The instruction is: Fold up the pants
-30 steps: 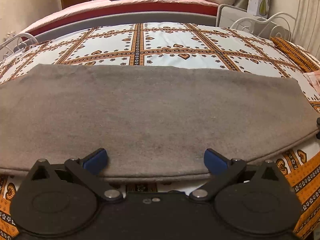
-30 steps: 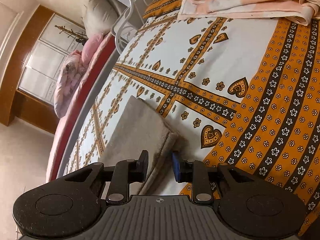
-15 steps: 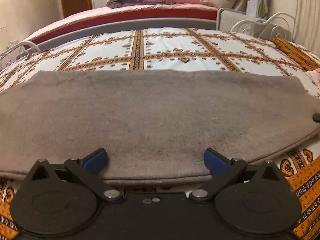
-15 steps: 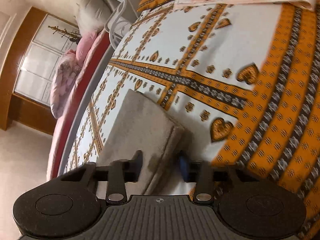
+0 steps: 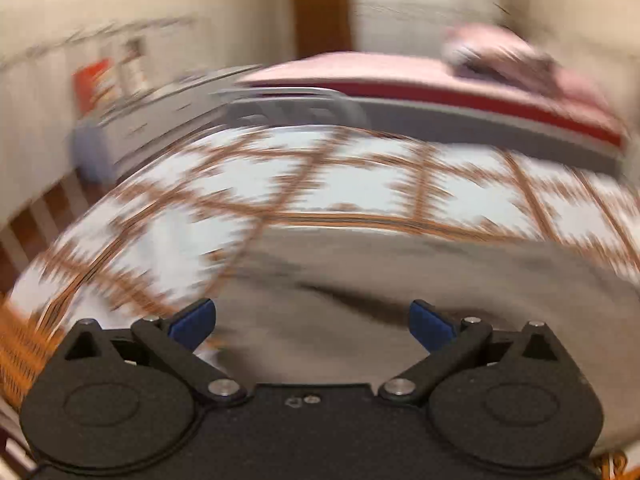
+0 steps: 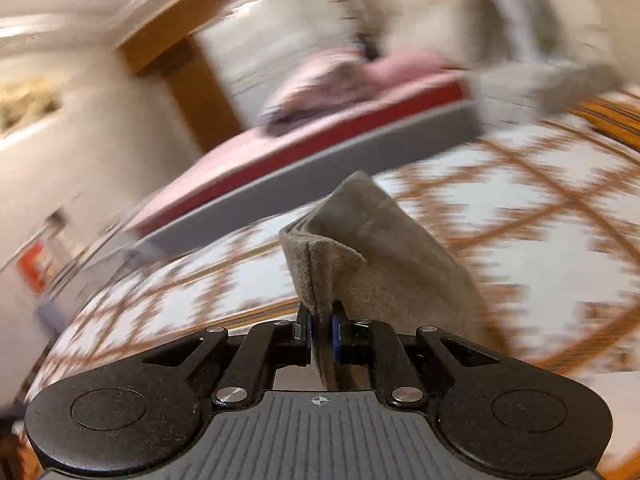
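My right tongs (image 6: 321,330): just closed, now clenched on the folded end of the grey pants (image 6: 376,248), lifted off the bed (image 6: 520,184) where it lay a second ago. My left tongs (image 5: 312,322): released, spread wide above the pants near the bed's near edge. Quilt beyond lies bare to its far edge; both views blurred.
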`<state>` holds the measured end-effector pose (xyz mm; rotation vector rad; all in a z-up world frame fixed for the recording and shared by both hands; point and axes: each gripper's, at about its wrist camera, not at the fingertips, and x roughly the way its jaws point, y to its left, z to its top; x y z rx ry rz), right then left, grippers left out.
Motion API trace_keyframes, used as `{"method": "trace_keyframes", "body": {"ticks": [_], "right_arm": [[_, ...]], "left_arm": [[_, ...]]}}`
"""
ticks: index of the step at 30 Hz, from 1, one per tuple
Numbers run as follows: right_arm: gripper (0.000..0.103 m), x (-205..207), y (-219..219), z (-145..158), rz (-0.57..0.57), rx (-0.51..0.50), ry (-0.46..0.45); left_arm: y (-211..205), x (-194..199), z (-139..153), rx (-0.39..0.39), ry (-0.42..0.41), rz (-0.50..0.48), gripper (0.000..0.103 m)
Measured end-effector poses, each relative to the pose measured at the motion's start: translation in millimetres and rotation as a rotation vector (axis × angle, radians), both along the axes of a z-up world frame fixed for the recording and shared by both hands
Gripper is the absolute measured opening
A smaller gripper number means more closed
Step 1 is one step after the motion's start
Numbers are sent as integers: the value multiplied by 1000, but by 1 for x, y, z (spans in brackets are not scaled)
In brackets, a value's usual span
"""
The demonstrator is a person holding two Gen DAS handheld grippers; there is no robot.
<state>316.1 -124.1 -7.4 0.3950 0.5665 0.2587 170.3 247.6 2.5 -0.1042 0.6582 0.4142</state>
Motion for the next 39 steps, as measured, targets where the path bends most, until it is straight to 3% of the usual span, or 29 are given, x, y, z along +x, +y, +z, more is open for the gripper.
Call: {"method": "trace_keyframes", "body": {"ticks": [3,5,7,8,10,12,15,17,19,21,26,29,31,34,36,37,39], "right_arm": [[10,-12,90,-8,161,-68,-14],[11,-39,151,-28,316,-144,-20],[42,-71,205,-61,524,-321,33],[43,-86,220,-71,563,-397,22],[45,-114,221,-72,545,-445,-120],[45,-115,213,-68,554,-370,-102],[45,-115,207,-63,511,-377,-134],[45,-104,204,-65,475,-391,-108],[45,-75,194,-76,485,-450,24],[45,-69,169,-69,476,-320,42],[45,-64,40,-42,279,-58,36],[45,-36,-23,-41,106,-54,120],[45,-16,-48,-42,78,-23,128],[45,11,-72,-56,94,174,206],[45,24,-83,-74,37,163,271],[27,33,-90,-92,10,150,345],[1,38,-106,-99,-17,150,350]], "left_arm": [[33,-16,-5,-112,-15,58,97],[39,-20,-4,-117,-22,58,97],[41,-23,-3,-103,-31,46,97],[42,-24,-4,-107,-29,40,97],[51,-25,-9,-133,-21,41,97],[58,-24,-13,-158,-18,48,97],[66,-25,-18,-213,-23,61,97],[68,-25,-20,-247,-18,66,97],[70,-24,-23,-267,-8,71,97],[71,-26,-24,-272,-8,74,97],[81,-24,-30,-294,2,98,97],[88,-17,-38,-367,24,121,97],[89,-16,-42,-414,20,122,97],[85,-13,-45,-407,49,122,97],[84,-13,-46,-395,61,125,97],[83,-14,-46,-397,63,127,97],[83,-15,-47,-397,74,124,97]]}}
